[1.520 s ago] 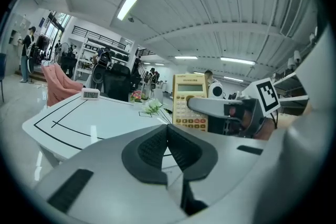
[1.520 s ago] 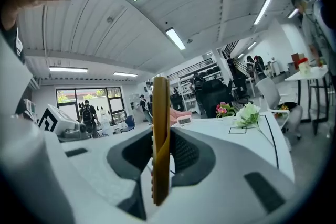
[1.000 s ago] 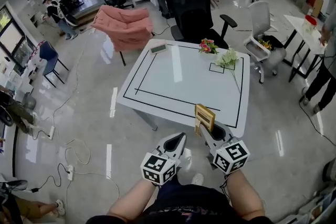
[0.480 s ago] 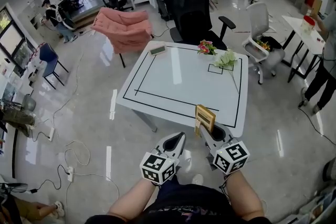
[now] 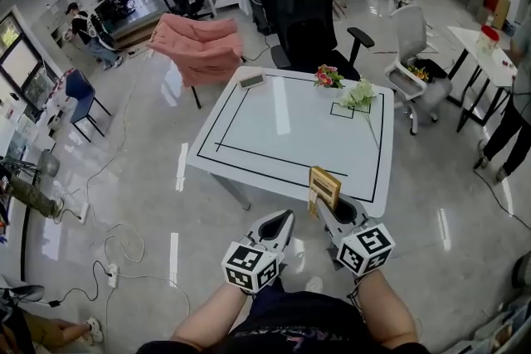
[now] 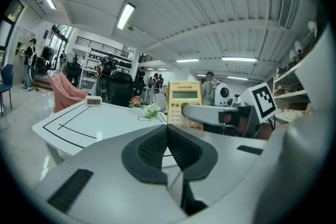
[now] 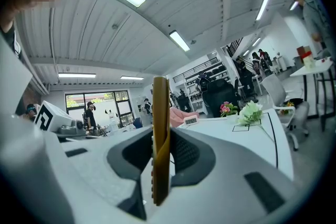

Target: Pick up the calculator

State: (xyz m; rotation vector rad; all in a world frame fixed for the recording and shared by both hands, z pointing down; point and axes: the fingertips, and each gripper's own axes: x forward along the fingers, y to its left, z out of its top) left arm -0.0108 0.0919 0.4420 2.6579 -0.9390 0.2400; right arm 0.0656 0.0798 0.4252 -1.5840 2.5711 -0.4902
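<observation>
Calculator (image 5: pixel 324 186) — yellow, gripped by the right gripper (image 5: pixel 322 203) and stood upright between its fingers (image 7: pixel 184 152), which are clamped on the lower part of the body. It is seen edge-on in the right gripper view; the display and keypad face are seen in the left gripper view. The calculator is held off the surface (image 5: pixel 282 128), lined up with its near edge in the head view.

Left gripper (image 5: pixel 284 218) is held just beside the right one — its fingers are clenched together, with nothing between them.

The surface is a white tabletop marked with black tape lines. A small white digital display (image 5: pixel 250 80) is set at its far left corner. Pink flowers (image 5: pixel 328 77) are placed at the far edge, and a white flower (image 5: pixel 360 94) lies near them on a small taped square. All three are well apart from the calculator. A black office chair (image 5: pixel 303 12) is parked behind the surface.
</observation>
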